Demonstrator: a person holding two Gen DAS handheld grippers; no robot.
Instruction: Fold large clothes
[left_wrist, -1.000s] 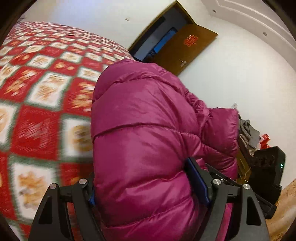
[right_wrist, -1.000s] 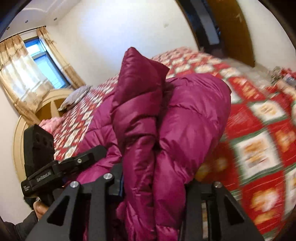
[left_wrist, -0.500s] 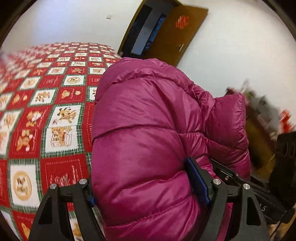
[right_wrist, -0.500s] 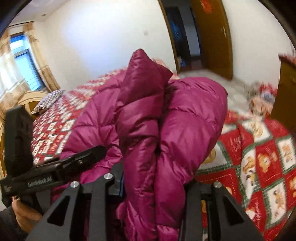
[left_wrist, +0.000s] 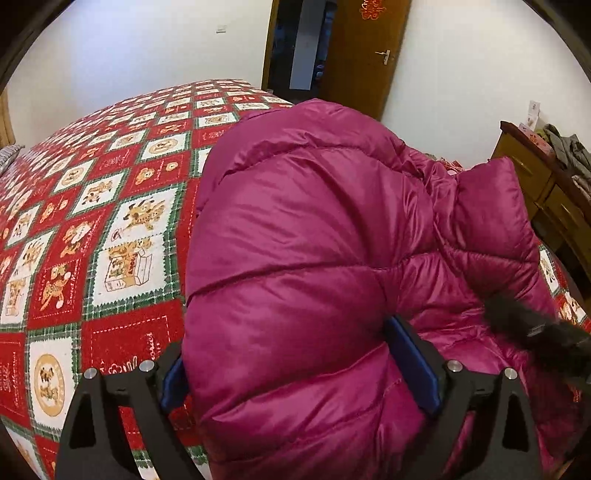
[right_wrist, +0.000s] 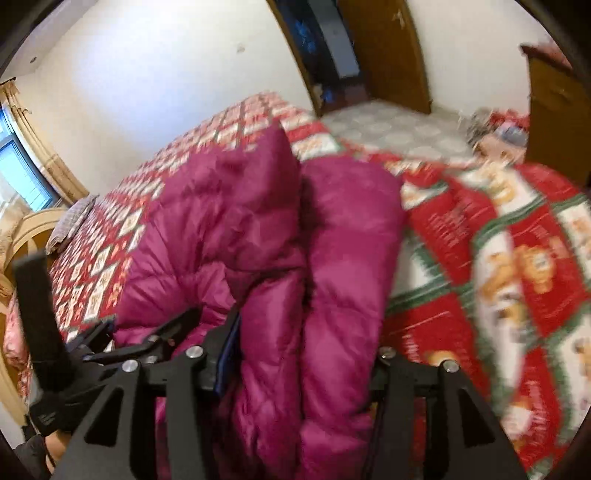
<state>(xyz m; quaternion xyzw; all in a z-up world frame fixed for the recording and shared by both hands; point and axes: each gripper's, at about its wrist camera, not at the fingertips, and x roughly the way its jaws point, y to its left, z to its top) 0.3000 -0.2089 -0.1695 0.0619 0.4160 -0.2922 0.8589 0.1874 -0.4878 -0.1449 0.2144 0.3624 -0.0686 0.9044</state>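
A large magenta puffer jacket (left_wrist: 314, 258) is bunched and folded over above the bed with the red, white and green patterned cover (left_wrist: 92, 221). My left gripper (left_wrist: 295, 373) is shut on a thick fold of the jacket, the padded cloth bulging between its blue pads. My right gripper (right_wrist: 299, 369) is shut on another thick doubled fold of the same jacket (right_wrist: 295, 240). The right gripper's blurred tip shows at the right in the left wrist view (left_wrist: 535, 328). The left gripper shows at the lower left in the right wrist view (right_wrist: 122, 343).
An open brown door (left_wrist: 362, 55) and dark doorway stand behind the bed. A wooden dresser (left_wrist: 543, 184) with clothes on it stands at the right. A window with curtains (right_wrist: 22, 166) and a headboard with a pillow (right_wrist: 70, 225) lie at the far left.
Both grippers have swung and lowered with the jacket still held; the bed cover now fills more of both views. The right wrist view is blurred from motion.
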